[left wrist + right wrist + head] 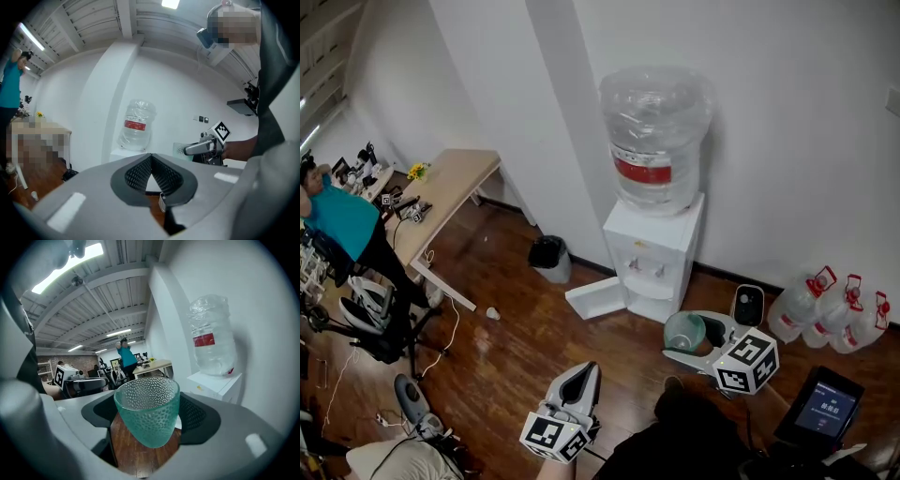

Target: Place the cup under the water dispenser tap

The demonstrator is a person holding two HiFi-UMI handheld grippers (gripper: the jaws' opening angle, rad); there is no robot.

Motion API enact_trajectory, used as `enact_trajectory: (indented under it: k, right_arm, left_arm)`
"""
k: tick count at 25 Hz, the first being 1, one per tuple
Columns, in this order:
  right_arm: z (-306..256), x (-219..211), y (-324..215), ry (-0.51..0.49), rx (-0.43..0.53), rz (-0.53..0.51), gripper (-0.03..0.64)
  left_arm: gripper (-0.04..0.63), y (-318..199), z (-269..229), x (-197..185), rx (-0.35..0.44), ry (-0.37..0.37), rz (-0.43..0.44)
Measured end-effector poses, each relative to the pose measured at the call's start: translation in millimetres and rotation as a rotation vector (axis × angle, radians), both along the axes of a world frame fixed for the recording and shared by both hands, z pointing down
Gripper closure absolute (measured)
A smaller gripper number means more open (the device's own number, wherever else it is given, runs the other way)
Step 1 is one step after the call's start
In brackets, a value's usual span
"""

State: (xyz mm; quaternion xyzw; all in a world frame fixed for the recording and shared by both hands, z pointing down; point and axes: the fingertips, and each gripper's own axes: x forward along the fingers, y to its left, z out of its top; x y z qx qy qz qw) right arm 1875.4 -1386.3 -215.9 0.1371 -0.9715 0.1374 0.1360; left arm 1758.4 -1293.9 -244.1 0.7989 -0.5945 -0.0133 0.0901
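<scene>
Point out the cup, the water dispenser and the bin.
cup (147, 416), right gripper view, its dimpled green wall.
water dispenser (673, 239), head view, its white cabinet.
bin (547, 251), head view, its dark top.

We find no legible words or numbers: the red label on the water bottle is a blur, and the lit screen shows unreadable lines. The right cube and left cube carry only square markers.

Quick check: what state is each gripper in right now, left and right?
Left gripper: closed, holding nothing.
Right gripper: closed on the dimpled translucent green glass cup.
</scene>
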Motion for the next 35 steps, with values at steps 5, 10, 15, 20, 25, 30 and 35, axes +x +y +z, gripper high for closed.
enact_trajectory:
  k: [5, 10, 15, 20, 25, 30, 35]
  right_arm:
    - [16.6, -24.7, -26.2, 0.005, 0.025, 0.014, 0.224]
    - [37.4, -56.5, -69.8, 0.004, -0.007, 0.029, 0.225]
    - [67.4, -79.4, -123.0, 0.031, -0.046, 0.078, 0.225]
    - [92.9, -96.9, -166.3, 0.062, -0.064, 0.101, 0.225]
    - [117.8, -107.7, -192.7, 0.066, -0.101, 0.147, 0.225]
    - [146.0, -122.1, -205.7, 0.054, -0.116, 0.185, 0.225]
    - [180.8, -138.3, -220.1, 0.068, -0.100, 0.215, 0.225]
  left_arm:
    - [0.591, -31.0, 15.2, -18.8, -0.028, 0.006, 0.000]
    - [0.591, -78.1, 20.9, -48.2, -0.071, -0.011, 0.008]
    - [0.591, -132.6, 28.5, -70.3, -0.125, -0.029, 0.039]
    - [0.591, -191.1, 44.5, -84.3, -0.182, -0.061, 0.097]
    - [0.591, -233.2, 66.9, -96.8, -0.236, -0.066, 0.127]
    - [0.591, -250.1, 84.9, -99.4, -0.276, -0.068, 0.189]
    - [0.591, -264.7, 106.7, -116.2, -0.323, -0.048, 0.209]
